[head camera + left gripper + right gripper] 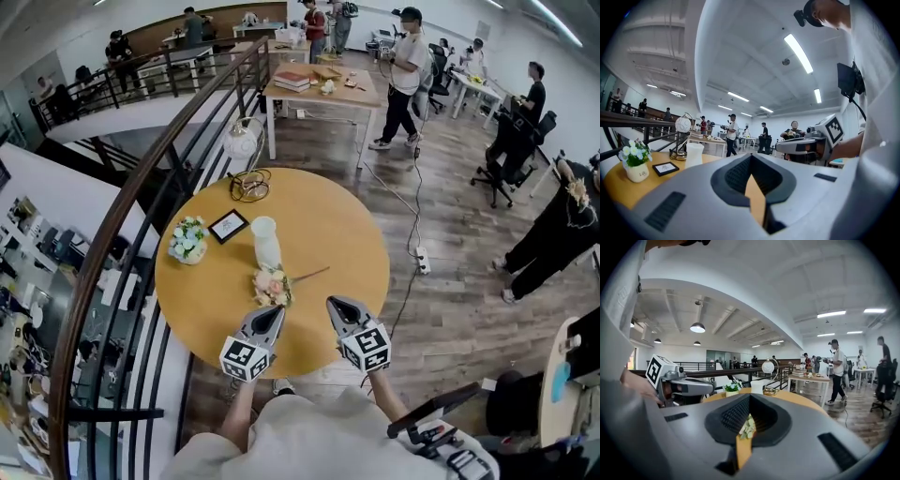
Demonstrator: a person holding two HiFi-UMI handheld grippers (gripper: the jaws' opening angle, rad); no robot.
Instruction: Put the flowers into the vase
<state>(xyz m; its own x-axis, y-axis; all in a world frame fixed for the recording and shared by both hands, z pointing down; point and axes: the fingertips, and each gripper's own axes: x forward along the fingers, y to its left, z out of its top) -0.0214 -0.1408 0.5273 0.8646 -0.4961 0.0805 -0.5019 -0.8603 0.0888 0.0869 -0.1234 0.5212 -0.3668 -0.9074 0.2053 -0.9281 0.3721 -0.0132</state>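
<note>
A white vase [265, 241] stands upright near the middle of the round wooden table [347, 234]. A bunch of pale pink flowers [272, 286] lies flat just in front of it, its stem pointing right. Both grippers hover over the table's near edge, apart from the flowers. My left gripper [269, 317] sits below the blooms, jaws together and empty. My right gripper [338, 307] is to the right of them, also shut and empty. The left gripper view shows the vase [694, 154] ahead left. In the right gripper view the flowers [746, 426] show past the shut tips, the vase [757, 386] beyond.
A small pot of white flowers [188, 240], a framed picture [228, 226] and a globe lamp on a gold ring [246, 178] stand on the table's far left. A dark railing [141, 187] curves along the left. A desk [323, 89] and several people are beyond.
</note>
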